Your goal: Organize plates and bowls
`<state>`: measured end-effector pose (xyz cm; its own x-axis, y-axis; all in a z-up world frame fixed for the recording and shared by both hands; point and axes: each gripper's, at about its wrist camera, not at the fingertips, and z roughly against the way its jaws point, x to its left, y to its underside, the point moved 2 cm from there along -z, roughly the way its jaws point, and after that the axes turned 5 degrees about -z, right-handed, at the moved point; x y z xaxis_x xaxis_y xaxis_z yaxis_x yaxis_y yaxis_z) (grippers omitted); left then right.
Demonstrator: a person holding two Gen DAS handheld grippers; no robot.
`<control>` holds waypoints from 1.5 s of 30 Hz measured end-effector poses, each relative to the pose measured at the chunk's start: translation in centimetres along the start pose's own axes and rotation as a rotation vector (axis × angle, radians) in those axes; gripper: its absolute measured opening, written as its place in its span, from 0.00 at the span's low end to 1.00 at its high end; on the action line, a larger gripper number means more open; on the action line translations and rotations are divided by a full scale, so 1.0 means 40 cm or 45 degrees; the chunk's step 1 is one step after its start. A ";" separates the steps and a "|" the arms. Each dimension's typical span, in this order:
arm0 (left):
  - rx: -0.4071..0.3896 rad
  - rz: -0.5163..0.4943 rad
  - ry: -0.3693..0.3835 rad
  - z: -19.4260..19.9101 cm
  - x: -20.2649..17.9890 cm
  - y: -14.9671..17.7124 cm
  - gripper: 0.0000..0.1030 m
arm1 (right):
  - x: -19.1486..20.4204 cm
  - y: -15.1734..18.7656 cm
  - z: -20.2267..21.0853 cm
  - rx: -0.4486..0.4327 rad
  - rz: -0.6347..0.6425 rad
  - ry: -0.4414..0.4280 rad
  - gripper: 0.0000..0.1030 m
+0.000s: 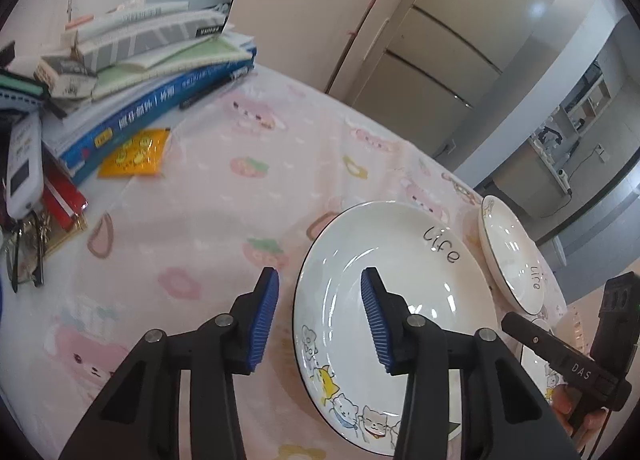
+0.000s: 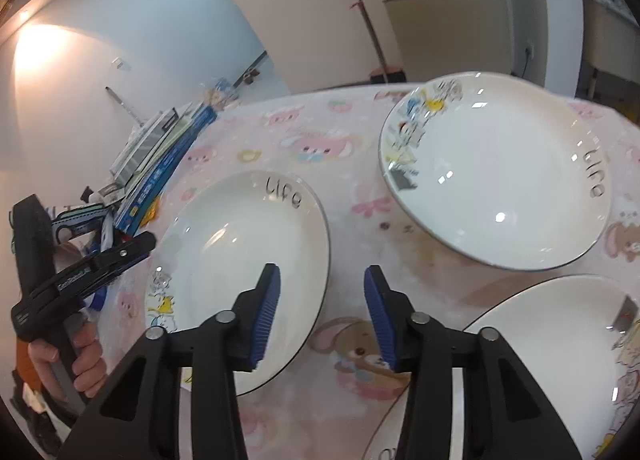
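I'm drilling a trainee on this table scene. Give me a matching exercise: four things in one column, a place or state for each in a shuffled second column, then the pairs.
Column 1
1. yellow packet
2. nearest plate
3. left hand-held gripper
4. white device

Column 2
A. open, holding nothing
B. lying beside the blue book
C. resting partly over the red object
D. white, cartoon cats on its rim

Pairs: 1-B, 2-D, 3-A, 4-C

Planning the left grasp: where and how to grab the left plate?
Grip the left plate by its raised left rim, coming from the left, where bare tablecloth gives room. The left gripper has open jaws already straddling that rim, one finger inside, one outside. The centre is too flat to pinch.
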<state>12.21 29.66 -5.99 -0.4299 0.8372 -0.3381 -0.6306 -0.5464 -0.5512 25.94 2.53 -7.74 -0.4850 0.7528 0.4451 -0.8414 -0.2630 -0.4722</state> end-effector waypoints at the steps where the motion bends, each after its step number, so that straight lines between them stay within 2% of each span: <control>1: 0.012 0.002 -0.013 -0.006 0.004 0.001 0.40 | -0.001 0.003 -0.006 0.005 -0.004 -0.001 0.36; 3: 0.017 0.014 -0.036 -0.012 0.014 0.003 0.37 | -0.002 0.006 -0.017 0.006 0.000 0.019 0.34; 7: 0.050 0.057 -0.018 -0.027 0.039 0.005 0.21 | -0.007 0.012 -0.041 0.036 -0.021 0.024 0.21; 10: 0.076 0.073 0.017 -0.037 0.045 0.007 0.21 | -0.008 0.019 -0.056 0.058 -0.035 0.012 0.14; 12: 0.087 0.072 0.034 -0.040 0.044 0.007 0.18 | -0.008 0.022 -0.060 0.053 -0.031 0.019 0.12; 14: 0.105 0.070 0.053 -0.043 0.039 0.008 0.09 | -0.007 0.022 -0.063 0.056 -0.036 0.015 0.11; 19: 0.126 0.085 0.076 -0.042 0.037 0.013 0.08 | -0.011 0.021 -0.062 0.054 -0.049 0.013 0.09; 26: 0.142 0.038 0.081 -0.059 0.025 0.018 0.11 | -0.003 0.025 -0.064 0.045 -0.029 0.040 0.10; 33: 0.132 -0.068 0.017 -0.066 -0.004 0.022 0.16 | 0.010 0.030 -0.069 0.047 0.031 0.069 0.11; 37: 0.131 -0.108 0.012 -0.069 -0.011 0.022 0.17 | 0.012 0.032 -0.079 0.058 0.006 0.070 0.14; 38: 0.139 -0.119 0.020 -0.073 -0.014 0.023 0.20 | 0.014 0.033 -0.081 0.058 0.012 0.076 0.15; 45: 0.116 -0.144 -0.020 -0.075 -0.021 0.026 0.22 | 0.027 0.044 -0.087 0.033 0.044 0.114 0.18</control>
<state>13.83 28.46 -8.57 -0.3624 0.8935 -0.2653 -0.7315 -0.4490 -0.5131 24.76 4.98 -10.75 -0.4914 0.7938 0.3582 -0.8310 -0.3042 -0.4658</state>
